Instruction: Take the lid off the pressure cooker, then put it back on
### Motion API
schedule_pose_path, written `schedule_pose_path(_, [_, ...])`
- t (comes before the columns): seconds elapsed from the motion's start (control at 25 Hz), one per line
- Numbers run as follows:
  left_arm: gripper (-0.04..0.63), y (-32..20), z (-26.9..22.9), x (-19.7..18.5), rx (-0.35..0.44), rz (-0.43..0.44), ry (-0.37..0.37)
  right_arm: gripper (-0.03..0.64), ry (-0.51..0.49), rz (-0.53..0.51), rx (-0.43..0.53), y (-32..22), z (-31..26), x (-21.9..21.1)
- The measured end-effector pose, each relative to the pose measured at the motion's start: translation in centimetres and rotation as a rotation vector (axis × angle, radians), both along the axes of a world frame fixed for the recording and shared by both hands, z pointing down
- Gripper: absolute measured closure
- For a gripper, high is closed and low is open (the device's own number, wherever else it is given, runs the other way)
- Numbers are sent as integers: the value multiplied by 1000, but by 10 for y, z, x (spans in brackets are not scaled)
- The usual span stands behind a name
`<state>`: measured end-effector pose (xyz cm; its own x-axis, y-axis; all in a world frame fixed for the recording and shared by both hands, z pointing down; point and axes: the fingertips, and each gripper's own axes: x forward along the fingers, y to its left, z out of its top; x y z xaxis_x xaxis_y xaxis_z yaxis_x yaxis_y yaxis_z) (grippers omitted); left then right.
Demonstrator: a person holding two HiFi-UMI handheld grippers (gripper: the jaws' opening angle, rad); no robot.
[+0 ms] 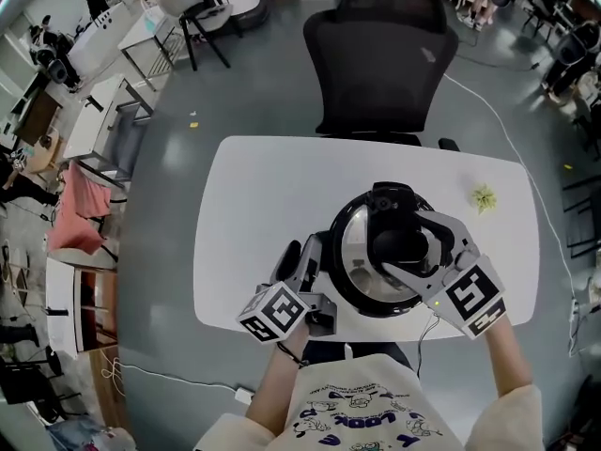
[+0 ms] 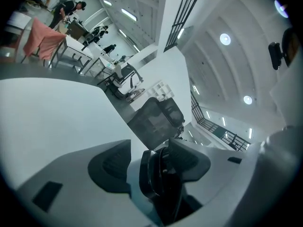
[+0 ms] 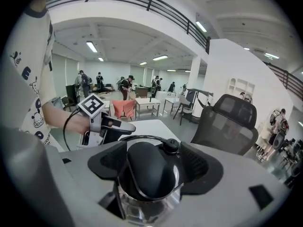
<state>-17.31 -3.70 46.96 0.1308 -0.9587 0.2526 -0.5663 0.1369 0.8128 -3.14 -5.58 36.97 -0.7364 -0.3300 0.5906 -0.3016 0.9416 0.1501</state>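
Note:
A steel pressure cooker (image 1: 349,252) stands on the white table (image 1: 254,205) with its lid (image 3: 142,200) sitting on the pot. My right gripper (image 1: 399,244) comes in from the right and is shut on the black lid handle (image 3: 144,171), one pad on each side. A small black valve (image 3: 171,145) stands just beyond that handle. My left gripper (image 1: 305,256) sits at the pot's left side. In the left gripper view it (image 2: 156,167) is shut on the cooker's black side handle (image 2: 158,178).
A black mesh office chair (image 1: 376,54) stands at the table's far side. On the table's far right lies a small green object (image 1: 484,197). The cooker is close to the near table edge. Desks and people stand far off in the room.

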Motion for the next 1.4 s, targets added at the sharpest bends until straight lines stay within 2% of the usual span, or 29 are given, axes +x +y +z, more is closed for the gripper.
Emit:
schedule_pose_path(0.32, [359,-13,16,12,-25,8,70,250,93,-112,-76,-5,16,0])
schedule_pose_path(0.68, [420,-18,25,16,-46,0,122,250,197,-218,-140,-9,32,-2])
schedule_pose_path(0.96, [477,-18,26,20,-48,9,120,250,261,-278,-173,-6,40,-1])
schedule_pose_path(1.12, [482,-18,26,20,-35,2,144,264,308,-309,-179,-5,45,2])
schedule_pose_path(1.4, [483,-20,26,16,-44,-15,113,293,402,-364,-200,-3,58,9])
